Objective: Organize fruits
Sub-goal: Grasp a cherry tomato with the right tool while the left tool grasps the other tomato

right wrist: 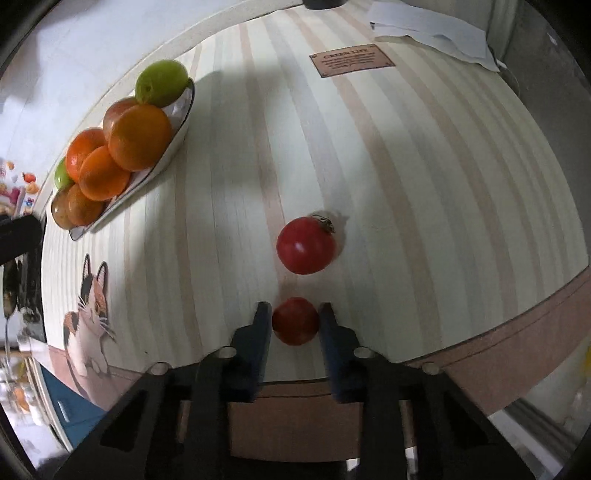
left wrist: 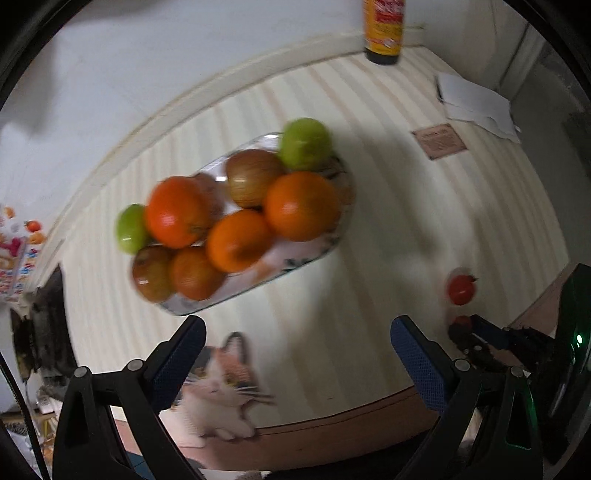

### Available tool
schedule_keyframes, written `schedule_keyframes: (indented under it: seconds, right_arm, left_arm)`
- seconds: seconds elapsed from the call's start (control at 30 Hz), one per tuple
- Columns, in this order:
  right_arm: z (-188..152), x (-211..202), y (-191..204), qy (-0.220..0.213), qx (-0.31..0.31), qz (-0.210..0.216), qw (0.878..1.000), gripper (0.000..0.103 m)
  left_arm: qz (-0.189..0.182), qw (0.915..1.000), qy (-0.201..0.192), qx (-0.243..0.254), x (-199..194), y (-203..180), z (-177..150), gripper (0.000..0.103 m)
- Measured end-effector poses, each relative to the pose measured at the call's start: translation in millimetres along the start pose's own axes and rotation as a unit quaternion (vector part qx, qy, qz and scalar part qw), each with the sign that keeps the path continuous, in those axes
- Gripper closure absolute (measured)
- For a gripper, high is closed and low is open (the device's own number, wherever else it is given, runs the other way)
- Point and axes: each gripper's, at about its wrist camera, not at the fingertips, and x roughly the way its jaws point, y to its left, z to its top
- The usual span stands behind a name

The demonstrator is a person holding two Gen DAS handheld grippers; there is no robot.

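An oval plate [left wrist: 295,263] on the pale striped table [left wrist: 388,221] is piled with oranges [left wrist: 302,206], green fruits [left wrist: 306,144] and brownish apples [left wrist: 253,177]. My left gripper [left wrist: 297,328] hangs open just in front of the plate, with nothing between its fingers. In the right wrist view my right gripper [right wrist: 294,308] is shut on a small red tomato [right wrist: 295,321] that rests on the table. A second, larger red tomato [right wrist: 306,245] with a dry stem lies just beyond it. The plate [right wrist: 177,136] is far to the left there.
A dark bottle [left wrist: 382,33] with a yellow label stands at the table's far edge. White paper [right wrist: 428,29] lies at the far right corner, near a brown printed label [right wrist: 351,61]. A cat picture [right wrist: 92,314] marks the near left edge.
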Motion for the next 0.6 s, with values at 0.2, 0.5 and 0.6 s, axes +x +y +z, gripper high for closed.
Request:
schedule_keyframes:
  seconds: [0.2,0.5,0.6]
  right_arm:
    - [3.6,-24.0,-32.7,-0.03,0.043,-0.006,0.999,0.076]
    - [0.8,-36.4,-91.5,-0.038,0.114,-0.033,0.992,0.076]
    - [0.5,-42.4,-108.6,-0.041,0.126,-0.038,0.99,0.075]
  left_arm:
    - [-0.044,0.9981,0.005,0.044,18.2,-50.0,17.5,0.0]
    - [-0.088,0.9861,0.039,0.136,52.7,-123.1,23.0,0.011]
    - [-0.1,0.9829,0.043,0.149,57.9,-135.6,22.1,0.02]
